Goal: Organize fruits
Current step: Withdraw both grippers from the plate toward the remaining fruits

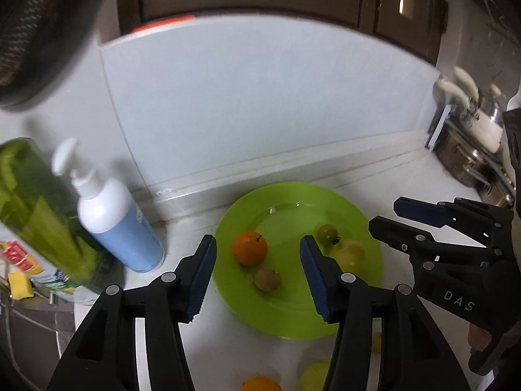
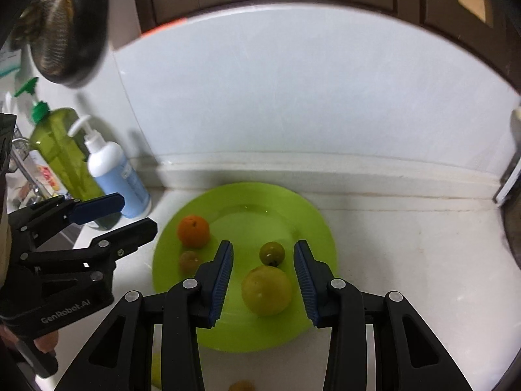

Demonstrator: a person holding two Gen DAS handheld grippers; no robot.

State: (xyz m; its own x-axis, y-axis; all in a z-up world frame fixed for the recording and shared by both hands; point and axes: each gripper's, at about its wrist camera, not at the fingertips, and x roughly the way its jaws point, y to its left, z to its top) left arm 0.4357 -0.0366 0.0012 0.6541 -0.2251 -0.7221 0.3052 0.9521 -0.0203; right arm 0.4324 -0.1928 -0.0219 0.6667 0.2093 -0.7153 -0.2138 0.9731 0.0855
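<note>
A lime green plate (image 1: 293, 312) (image 2: 309, 228) lies on the white counter. On it are an orange (image 1: 249, 248) (image 2: 193, 230), a small brownish fruit (image 1: 267, 279) (image 2: 189, 260), a small green fruit (image 1: 327, 234) (image 2: 272, 253) and a yellow-green fruit (image 1: 350, 254) (image 2: 266, 290). My left gripper (image 1: 257, 277) is open above the plate's left side, empty. My right gripper (image 2: 263, 280) is open, its jaws either side of the yellow-green fruit. More fruit lies off the plate at the near edge: an orange (image 1: 260, 384) and a yellow one (image 1: 314, 374).
A white and blue pump bottle (image 1: 114, 218) (image 2: 114, 176) and a green bottle (image 1: 39, 215) (image 2: 62, 150) stand at the left by the wall. Steel pots (image 1: 472, 150) sit at the right. A dark pan (image 2: 68, 22) hangs upper left.
</note>
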